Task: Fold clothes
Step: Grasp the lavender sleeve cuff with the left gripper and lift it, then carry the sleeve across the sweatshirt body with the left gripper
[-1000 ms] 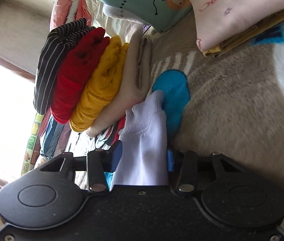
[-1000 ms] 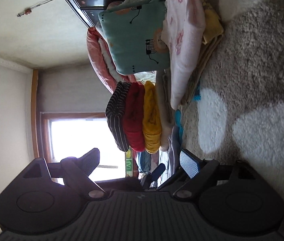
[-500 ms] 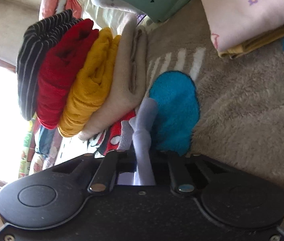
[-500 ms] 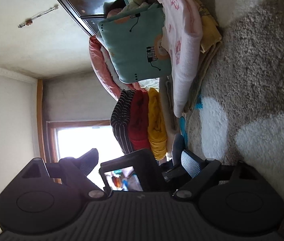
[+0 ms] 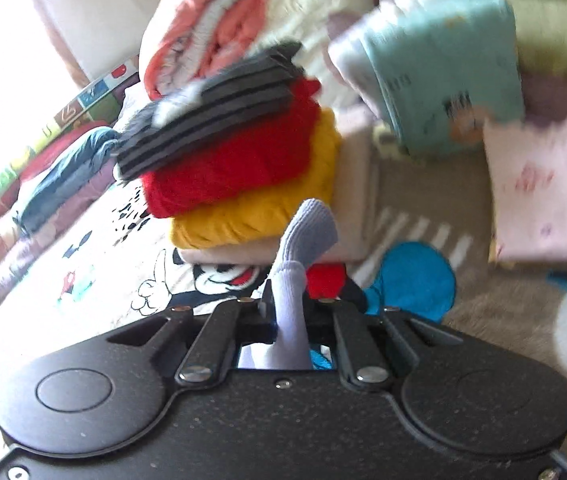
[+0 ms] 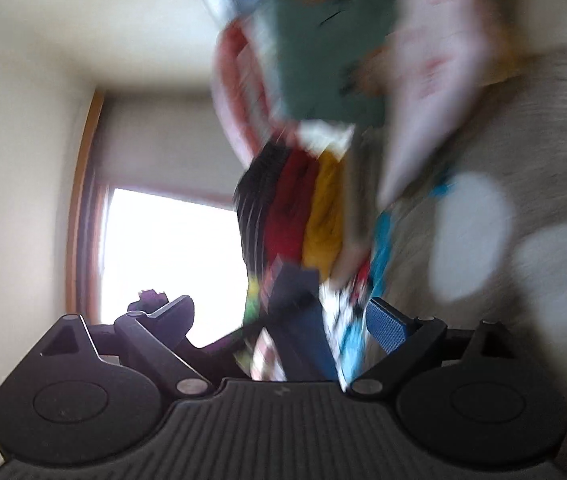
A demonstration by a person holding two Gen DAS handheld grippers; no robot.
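Observation:
My left gripper (image 5: 288,305) is shut on a pale lavender garment (image 5: 297,256), whose bunched end sticks up past the fingers. Behind it stands a stack of folded clothes: dark striped (image 5: 211,116), red (image 5: 239,168), mustard yellow (image 5: 267,216) and beige (image 5: 347,200). In the blurred right wrist view my right gripper (image 6: 283,316) is open and empty, its blue-padded fingers (image 6: 387,324) wide apart. The same stack (image 6: 299,216) shows ahead of it, and a dark object (image 6: 295,312) lies between the jaws without being held.
A cartoon-mouse blanket (image 5: 95,264) and a grey-brown fuzzy blanket with a blue patch (image 5: 415,280) cover the bed. Folded quilts in coral (image 5: 219,36), teal (image 5: 443,76) and pink (image 5: 547,188) are piled behind. A bright window (image 6: 171,256) is at left.
My left gripper has closed on the lavender garment and swung round, so the stack now looks upright. The right gripper view has turned and blurred with motion.

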